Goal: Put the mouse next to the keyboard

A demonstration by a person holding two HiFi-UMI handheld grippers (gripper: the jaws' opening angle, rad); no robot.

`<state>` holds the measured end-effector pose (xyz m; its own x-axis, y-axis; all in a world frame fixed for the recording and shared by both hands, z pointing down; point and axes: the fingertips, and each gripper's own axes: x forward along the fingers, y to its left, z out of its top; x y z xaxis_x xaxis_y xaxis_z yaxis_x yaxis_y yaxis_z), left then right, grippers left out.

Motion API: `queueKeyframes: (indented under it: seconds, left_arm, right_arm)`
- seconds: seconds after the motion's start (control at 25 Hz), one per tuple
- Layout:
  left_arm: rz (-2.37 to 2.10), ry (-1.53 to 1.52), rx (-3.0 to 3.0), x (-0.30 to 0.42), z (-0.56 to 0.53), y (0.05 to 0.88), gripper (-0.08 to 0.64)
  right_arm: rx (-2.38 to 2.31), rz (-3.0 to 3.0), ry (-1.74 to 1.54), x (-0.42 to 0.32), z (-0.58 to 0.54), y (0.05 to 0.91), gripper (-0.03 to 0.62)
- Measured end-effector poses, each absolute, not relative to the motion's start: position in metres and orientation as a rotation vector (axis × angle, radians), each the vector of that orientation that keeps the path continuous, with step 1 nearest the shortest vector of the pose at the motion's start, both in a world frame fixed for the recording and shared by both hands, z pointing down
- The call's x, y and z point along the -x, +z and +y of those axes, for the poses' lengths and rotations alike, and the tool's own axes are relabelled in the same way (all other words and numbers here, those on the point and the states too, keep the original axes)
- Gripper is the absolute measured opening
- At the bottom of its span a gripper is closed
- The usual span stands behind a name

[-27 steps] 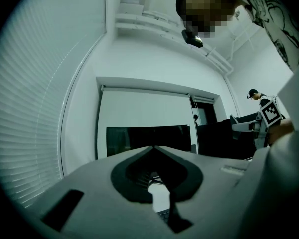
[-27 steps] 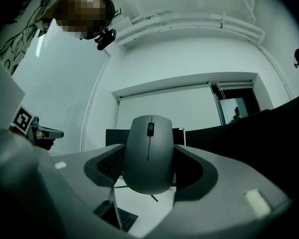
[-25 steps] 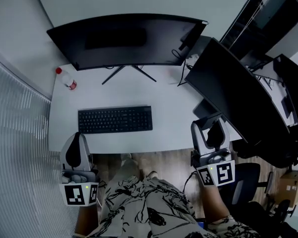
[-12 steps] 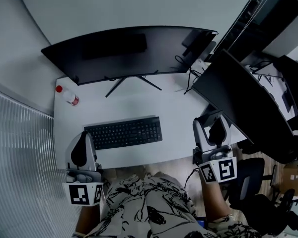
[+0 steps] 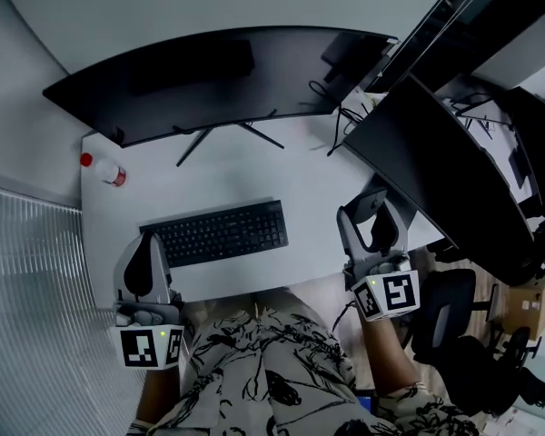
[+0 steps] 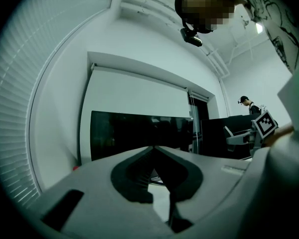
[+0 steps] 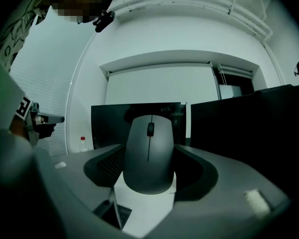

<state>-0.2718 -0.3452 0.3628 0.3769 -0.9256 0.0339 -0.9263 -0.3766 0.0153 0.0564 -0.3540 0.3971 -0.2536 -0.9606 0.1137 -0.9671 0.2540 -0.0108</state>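
A grey mouse [image 7: 149, 151] with a dark scroll wheel sits between the jaws of my right gripper [image 7: 149, 158], which is shut on it. In the head view this right gripper [image 5: 369, 212] hangs over the front right part of the white desk [image 5: 304, 184], with the mouse [image 5: 376, 232] a dark shape between the jaws. The black keyboard [image 5: 215, 233] lies flat at the desk's front middle, a short gap left of the mouse. My left gripper [image 5: 146, 254] is at the desk's front left edge, beside the keyboard's left end. Its jaws meet with nothing between them [image 6: 157, 156].
A wide curved monitor [image 5: 209, 80] stands at the back on a thin-legged stand. A second dark monitor [image 5: 436, 180] crowds the right side. A small red-capped bottle [image 5: 103, 170] stands at the far left. An office chair [image 5: 445, 325] is to my right below the desk.
My right gripper, still holding the mouse, has come a little closer to the keyboard's right end. The left gripper stays by the front left edge. The head camera has shifted.
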Motion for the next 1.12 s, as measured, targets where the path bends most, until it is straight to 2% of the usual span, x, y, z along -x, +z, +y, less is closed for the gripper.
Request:
queueKeyframes:
  seconds: [1.12]
  left_arm:
    - [-1.725,0.133,-2.524,0.231,-0.352,0.394,-0.005]
  right_arm:
    - [-1.539,-2.089,0.613,-0.053,-0.374,0.653,0.301]
